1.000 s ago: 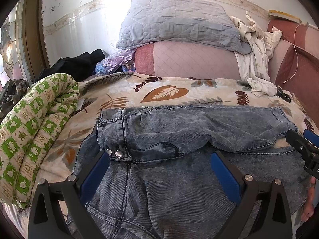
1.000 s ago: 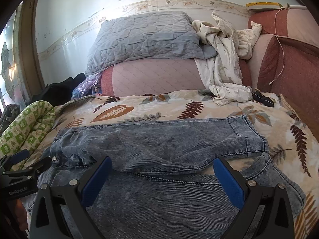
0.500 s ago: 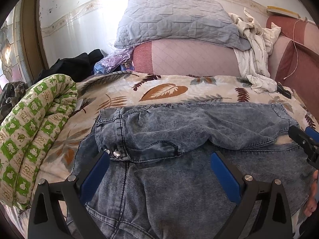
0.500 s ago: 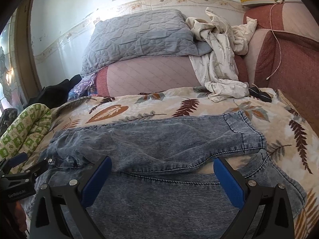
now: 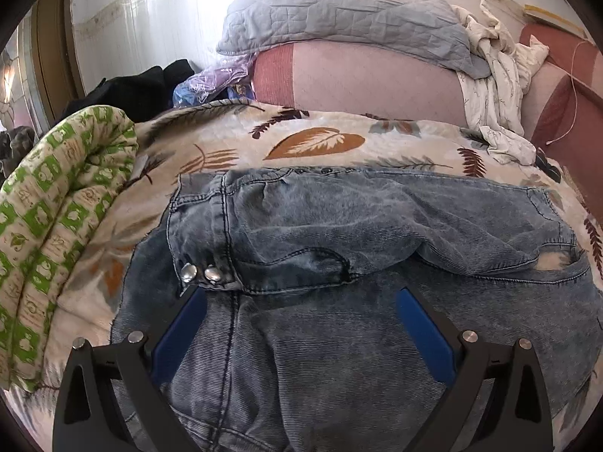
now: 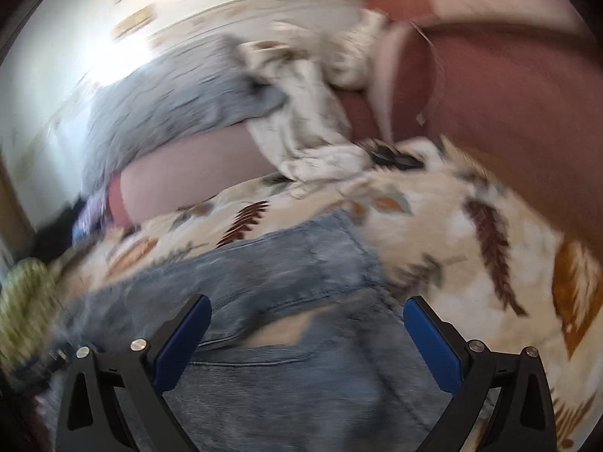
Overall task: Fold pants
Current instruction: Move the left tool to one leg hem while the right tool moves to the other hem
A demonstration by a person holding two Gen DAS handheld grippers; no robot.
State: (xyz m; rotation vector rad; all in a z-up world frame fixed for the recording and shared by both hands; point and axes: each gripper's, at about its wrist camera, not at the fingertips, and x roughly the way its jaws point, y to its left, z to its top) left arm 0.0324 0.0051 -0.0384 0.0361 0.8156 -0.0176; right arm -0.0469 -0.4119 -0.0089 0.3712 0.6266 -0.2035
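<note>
On the leaf-print bedspread (image 5: 312,143) your jeans (image 5: 377,233) lie half-folded; left gripper (image 5: 301,324) and right gripper (image 6: 307,335) hover spread, empty, ready to regrip.

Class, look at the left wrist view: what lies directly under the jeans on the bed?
The jeans lie on a leaf-print bedspread, visible around their far and left edges. The denim hides whatever lies beneath its middle.

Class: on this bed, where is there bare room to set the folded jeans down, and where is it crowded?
Free: leaf-print bedspread between the jeans and the pink bolster. Crowded: green quilt roll on the left, white garment at far right, dark clothes behind.
</note>
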